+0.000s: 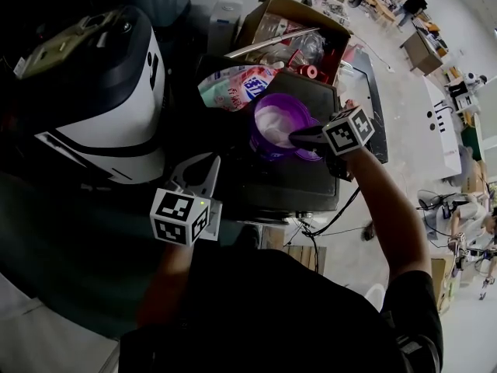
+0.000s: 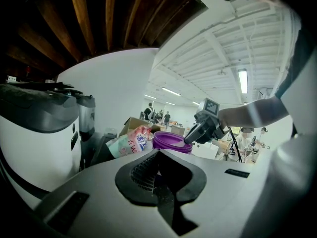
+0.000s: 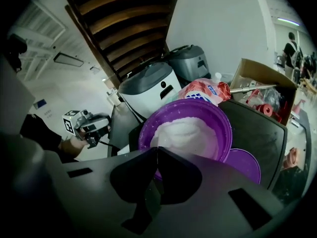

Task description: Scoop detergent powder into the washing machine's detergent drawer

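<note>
Purple tub (image 3: pixel 227 133) of white powder (image 3: pixel 185 133) sits just beyond the right claw (image 3: pixel 156 150), pressed together; left claw (image 2: pixel 158 151) likewise closed.

The tub (image 1: pixel 268 148) is bright purple and the powder (image 1: pixel 273 123) in it white. Behind it the pouch (image 1: pixel 233 85) is printed pink, white and blue. The machine (image 1: pixel 116 130) is white under dark grey, and the cardboard box (image 1: pixel 264 22) is brown.
</note>
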{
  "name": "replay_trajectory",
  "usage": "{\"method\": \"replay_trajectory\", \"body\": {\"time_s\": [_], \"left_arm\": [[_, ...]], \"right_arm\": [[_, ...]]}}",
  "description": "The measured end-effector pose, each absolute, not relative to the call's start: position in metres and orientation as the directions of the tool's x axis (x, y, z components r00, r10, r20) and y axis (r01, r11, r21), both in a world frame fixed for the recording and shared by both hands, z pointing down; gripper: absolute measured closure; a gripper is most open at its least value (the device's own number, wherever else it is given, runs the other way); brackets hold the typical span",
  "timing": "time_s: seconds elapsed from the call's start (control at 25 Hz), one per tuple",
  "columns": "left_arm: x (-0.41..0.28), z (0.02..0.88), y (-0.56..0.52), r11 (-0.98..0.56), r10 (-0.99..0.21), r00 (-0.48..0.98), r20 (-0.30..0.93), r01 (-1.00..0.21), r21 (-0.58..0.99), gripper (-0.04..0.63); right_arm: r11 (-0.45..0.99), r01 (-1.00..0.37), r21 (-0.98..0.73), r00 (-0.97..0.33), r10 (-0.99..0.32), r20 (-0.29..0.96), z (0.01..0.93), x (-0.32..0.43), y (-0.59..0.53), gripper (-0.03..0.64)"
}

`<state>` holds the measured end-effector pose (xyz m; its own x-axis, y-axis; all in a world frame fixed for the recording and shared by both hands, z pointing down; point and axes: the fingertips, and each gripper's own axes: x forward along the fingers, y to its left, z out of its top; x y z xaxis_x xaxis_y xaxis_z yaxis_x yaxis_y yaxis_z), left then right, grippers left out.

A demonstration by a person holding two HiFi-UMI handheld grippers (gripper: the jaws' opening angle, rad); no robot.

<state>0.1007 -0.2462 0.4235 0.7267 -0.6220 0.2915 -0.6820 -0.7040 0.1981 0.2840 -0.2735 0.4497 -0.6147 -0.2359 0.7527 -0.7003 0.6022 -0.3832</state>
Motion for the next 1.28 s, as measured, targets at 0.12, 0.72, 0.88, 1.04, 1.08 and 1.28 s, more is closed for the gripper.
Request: {"method": "replay_trajectory", "body": {"time_s": [0.12,0.72,0.88,1.04,1.08,1.28], "left_arm": [[0.098,0.424,-0.245,-0.71,-0.615,0.732,0.293,-0.676,0.198,0.588],[0.074,0.423,-0.242,-0.762,-0.558,0.773,0.3,-0.621,0.182,0.588],[0.068,0.422,-0.243,-0.77,-0.553,0.781,0.291,-0.613,0.181,0.588],[0.064,0.419,-0.239,-0.767,-0.558,0.78,0.283,-0.615,0.182,0.588],[0.064,0.418,-0.238,-0.766,-0.56,0.779,0.282,-0.617,0.18,0.588],[0.066,0.417,-0.23,-0.762,-0.57,0.772,0.281,-0.624,0.172,0.588]], "right_arm": [[0.551,-0.706,-0.445,-0.658,-0.278,0.699,0.442,0.284,-0.277,0.597],[0.37,-0.71,-0.6,-0.686,-0.558,0.467,0.42,0.283,-0.278,0.597],[0.356,-0.721,-0.594,-0.66,-0.614,0.433,0.415,0.282,-0.275,0.597],[0.346,-0.715,-0.608,-0.647,-0.657,0.387,0.408,0.282,-0.27,0.597],[0.347,-0.711,-0.611,-0.646,-0.666,0.373,0.406,0.283,-0.269,0.597],[0.349,-0.686,-0.639,-0.64,-0.706,0.302,0.401,0.287,-0.264,0.597]]}}
